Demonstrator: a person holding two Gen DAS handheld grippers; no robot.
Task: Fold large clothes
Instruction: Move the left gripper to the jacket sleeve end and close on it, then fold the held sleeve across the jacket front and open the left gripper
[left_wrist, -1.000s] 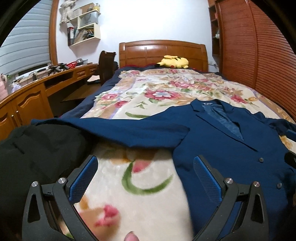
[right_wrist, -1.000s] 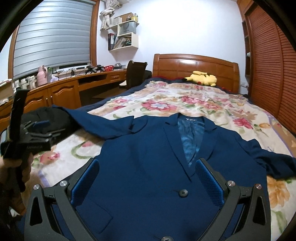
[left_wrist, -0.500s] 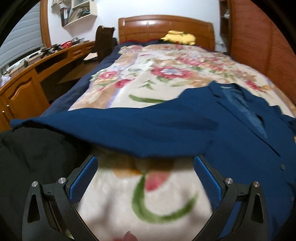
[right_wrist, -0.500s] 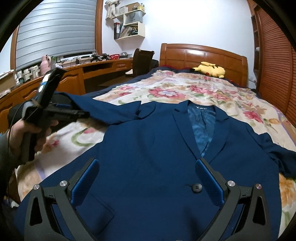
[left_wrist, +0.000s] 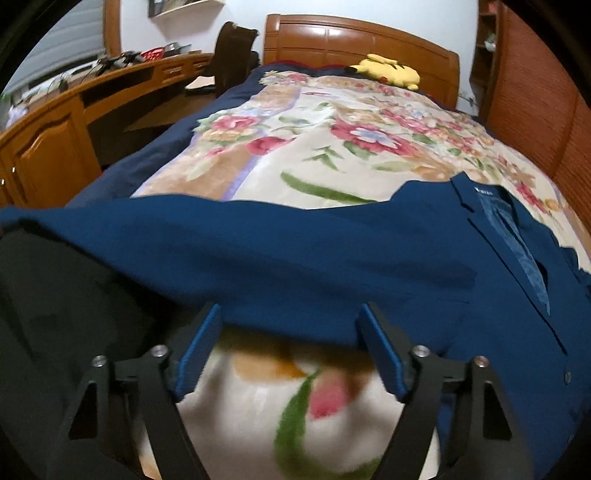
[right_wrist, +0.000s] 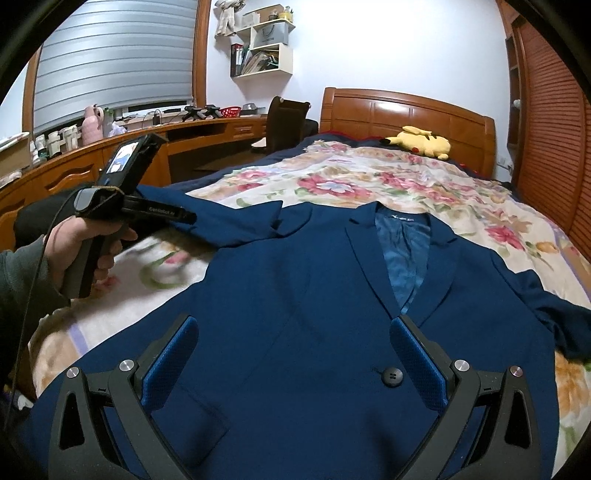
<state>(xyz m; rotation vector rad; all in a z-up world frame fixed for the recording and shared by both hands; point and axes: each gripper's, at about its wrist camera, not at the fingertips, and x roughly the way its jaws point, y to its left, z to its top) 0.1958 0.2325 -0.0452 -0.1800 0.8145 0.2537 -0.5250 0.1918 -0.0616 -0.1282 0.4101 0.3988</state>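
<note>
A navy blue jacket (right_wrist: 303, 295) lies face up on the flowered blanket (right_wrist: 369, 173), front buttoned, collar toward the headboard. Its one sleeve (left_wrist: 258, 258) stretches out to the left over the blanket. My left gripper (left_wrist: 291, 314) points down at that sleeve's near edge; its jaws are closing, with the sleeve's edge between the blue pads (left_wrist: 199, 347), which do not press on it. In the right wrist view a hand holds the left gripper (right_wrist: 184, 217) at the sleeve. My right gripper (right_wrist: 293, 325) hovers open over the jacket's front, just above a black button (right_wrist: 392, 376).
A black garment (left_wrist: 55, 314) lies bunched at the bed's left edge under the sleeve's end. A yellow plush toy (right_wrist: 421, 142) rests by the wooden headboard (right_wrist: 406, 110). A wooden desk (right_wrist: 74, 170) and a chair (right_wrist: 288, 122) stand left of the bed; slatted doors (right_wrist: 550, 129) line the right.
My left gripper moved forward and down to the sleeve, and its jaws have narrowed. The right gripper has barely moved.
</note>
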